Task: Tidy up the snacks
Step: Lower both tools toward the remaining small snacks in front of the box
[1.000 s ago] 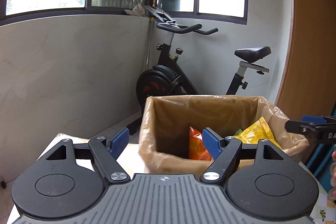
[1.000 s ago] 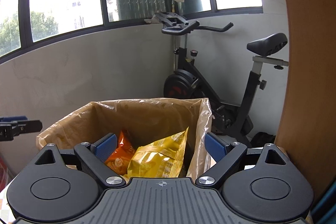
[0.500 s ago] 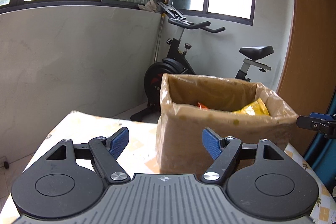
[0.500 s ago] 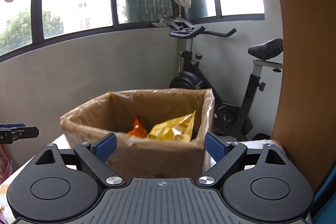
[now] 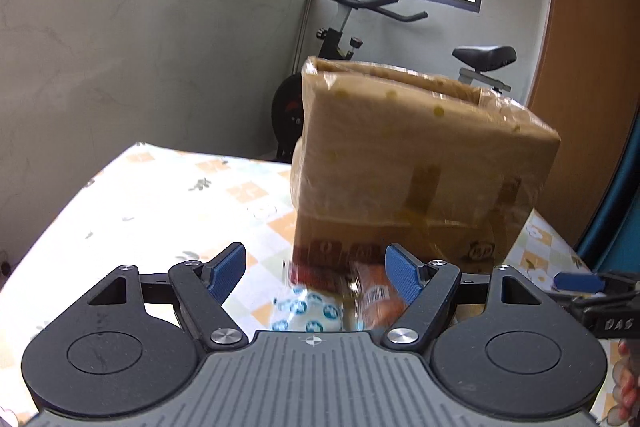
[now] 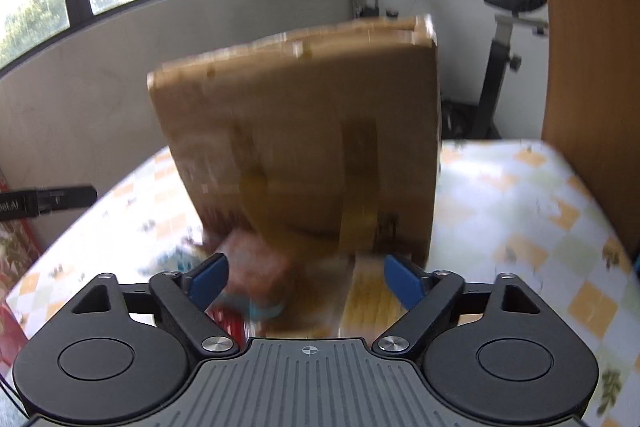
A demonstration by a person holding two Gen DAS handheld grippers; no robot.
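A tall cardboard box wrapped in clear film stands on the patterned table; its inside is hidden from this low angle. Snack packets lie at its foot: a white packet with blue marks and an orange packet. My left gripper hangs open just above them, its blue pads apart. In the right wrist view the box is blurred; a reddish packet and a yellow packet lie below my right gripper, whose jaws are closing, with no pad pressing on anything.
An exercise bike stands behind the table against the grey wall under the windows. A wooden panel rises at the right. The other gripper's tip shows at the right edge, with a hand below it.
Both grippers have sunk from above the box's open top to table level in front of it. The chips inside are now out of sight; packets on the table have come into view.
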